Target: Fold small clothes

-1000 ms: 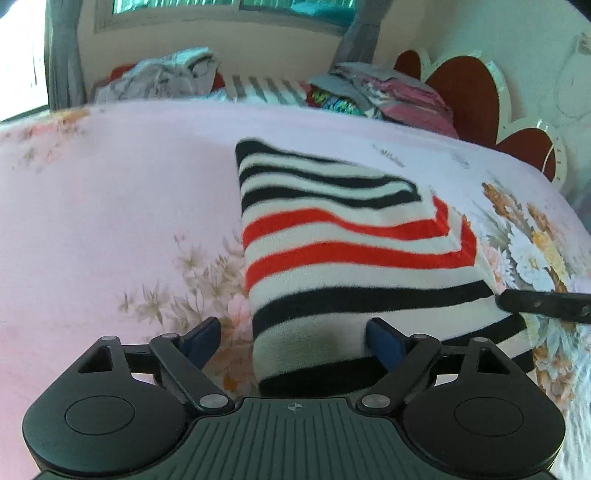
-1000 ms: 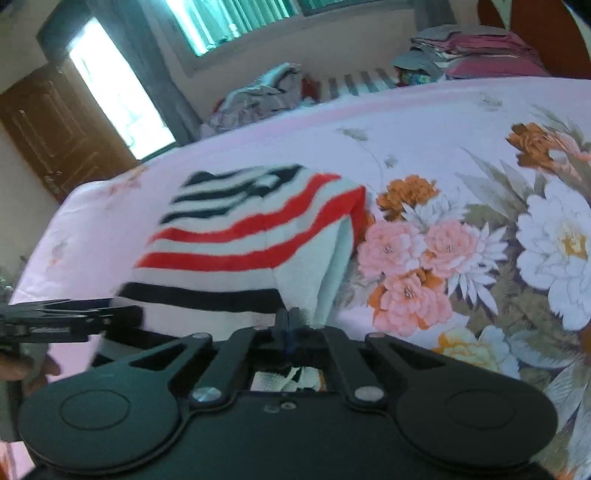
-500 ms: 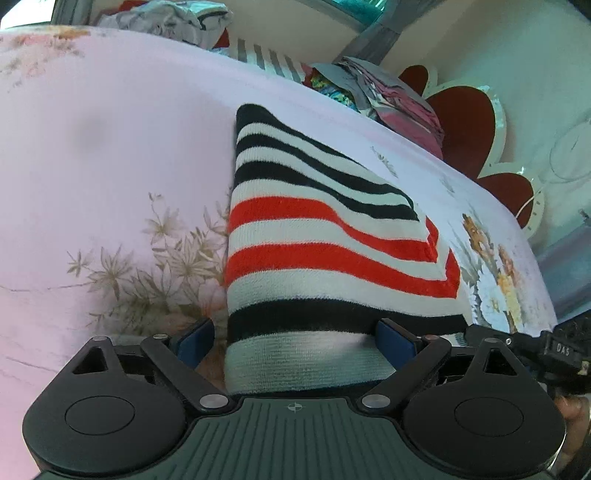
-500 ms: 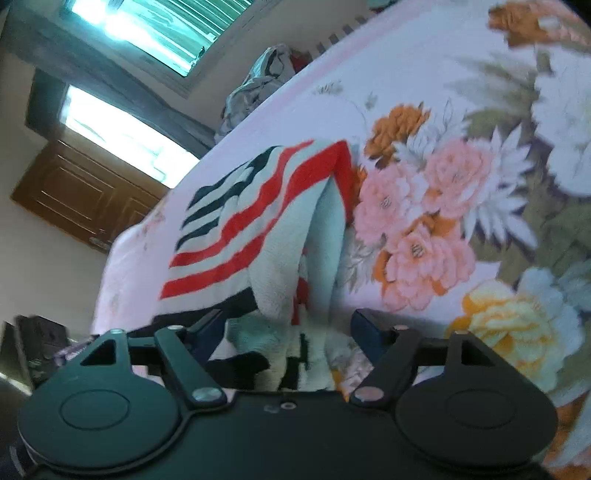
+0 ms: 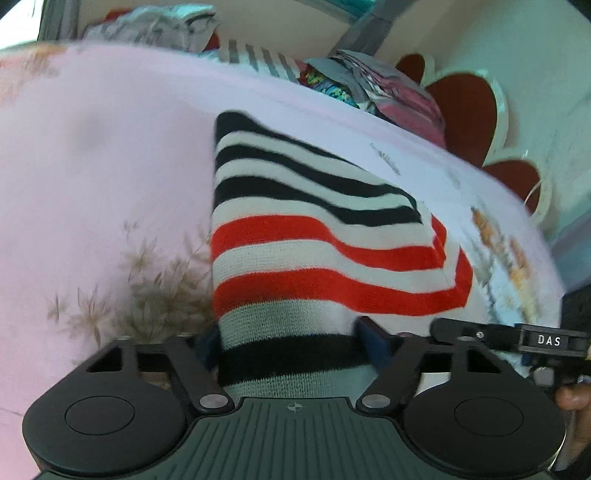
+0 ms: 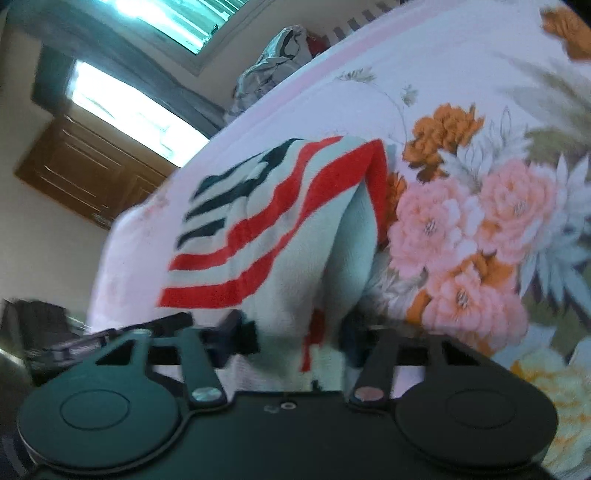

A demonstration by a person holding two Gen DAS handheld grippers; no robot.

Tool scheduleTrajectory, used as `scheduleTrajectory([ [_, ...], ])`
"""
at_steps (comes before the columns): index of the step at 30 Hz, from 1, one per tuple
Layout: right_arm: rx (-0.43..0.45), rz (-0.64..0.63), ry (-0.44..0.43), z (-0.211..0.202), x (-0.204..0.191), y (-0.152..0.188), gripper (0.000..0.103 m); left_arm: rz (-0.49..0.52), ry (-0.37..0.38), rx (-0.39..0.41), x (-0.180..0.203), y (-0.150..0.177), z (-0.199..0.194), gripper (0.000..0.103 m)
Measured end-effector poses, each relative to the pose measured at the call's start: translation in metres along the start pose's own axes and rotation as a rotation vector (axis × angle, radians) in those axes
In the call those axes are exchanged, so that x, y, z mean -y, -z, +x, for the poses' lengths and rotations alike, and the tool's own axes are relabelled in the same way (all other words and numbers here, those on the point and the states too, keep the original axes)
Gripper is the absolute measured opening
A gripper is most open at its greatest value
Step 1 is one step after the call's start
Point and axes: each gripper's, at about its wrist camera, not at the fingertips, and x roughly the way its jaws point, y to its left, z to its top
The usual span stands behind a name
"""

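Closer now and lower over the striped knit garment than a second earlier, both grippers at its near hem. Left gripper astride the black-banded near edge, jaws just narrowed, blue pads against the cloth on either side; a firm pinch not certain through the blur. Right gripper at the garment's right near corner, jaws likewise just drawn in, a fold of pale knit and red stripe bunched between them, apparently caught. Garment itself flat on the bed, already folded into a narrow panel, black stripes at the far end, red bands in the middle.

Step in hand, by the look of it: taking hold of the near edge for another fold. Next move likely to call for a secure pinch at both corners, then an even lift and carry toward the far end, both corners level to keep the panel square.

Pink floral bedsheet underneath, large blooms to the right. Heaped laundry and a stack of folded clothes beyond, red scalloped headboard, bright window, brown wooden door.
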Motion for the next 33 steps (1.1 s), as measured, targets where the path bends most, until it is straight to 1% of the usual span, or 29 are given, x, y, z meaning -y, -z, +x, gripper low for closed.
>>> scheduleTrajectory([
  [2,0.014,-0.073,0.066,0.0,-0.015,0.004,0.041,0.077,-0.065,0.008,0.019,-0.001,-0.003,0.062],
  [4,0.027,-0.131,0.126,0.001,-0.029,0.009,0.04,0.145,-0.12,0.008,0.034,-0.003,-0.005,0.06],
  [7,0.035,-0.191,0.187,0.001,-0.046,0.012,0.037,0.229,-0.172,0.006,0.05,-0.005,-0.008,0.059],
  [10,0.037,-0.19,0.199,0.0,-0.049,0.013,0.036,0.239,-0.181,0.01,0.052,-0.007,-0.01,0.058],
  [13,0.054,-0.191,0.207,-0.005,-0.054,0.014,0.034,0.264,-0.187,0.035,0.054,-0.005,-0.014,0.054],
  [16,0.079,-0.232,0.242,-0.006,-0.067,0.02,0.033,0.307,-0.191,0.064,0.059,-0.001,-0.024,0.053],
  [19,0.097,-0.279,0.283,-0.009,-0.083,0.026,0.032,0.33,-0.177,0.08,0.058,-0.001,-0.033,0.052],
  [24,0.123,-0.326,0.312,-0.016,-0.115,0.035,0.032,0.327,-0.124,0.107,0.039,-0.002,-0.057,0.052],
  [27,0.13,-0.359,0.329,-0.011,-0.141,0.038,0.032,0.321,-0.11,0.129,0.02,-0.001,-0.074,0.052],
  [33,0.117,-0.408,0.313,0.024,-0.198,0.047,0.032,0.279,-0.117,0.143,-0.047,0.0,-0.113,0.052],
])
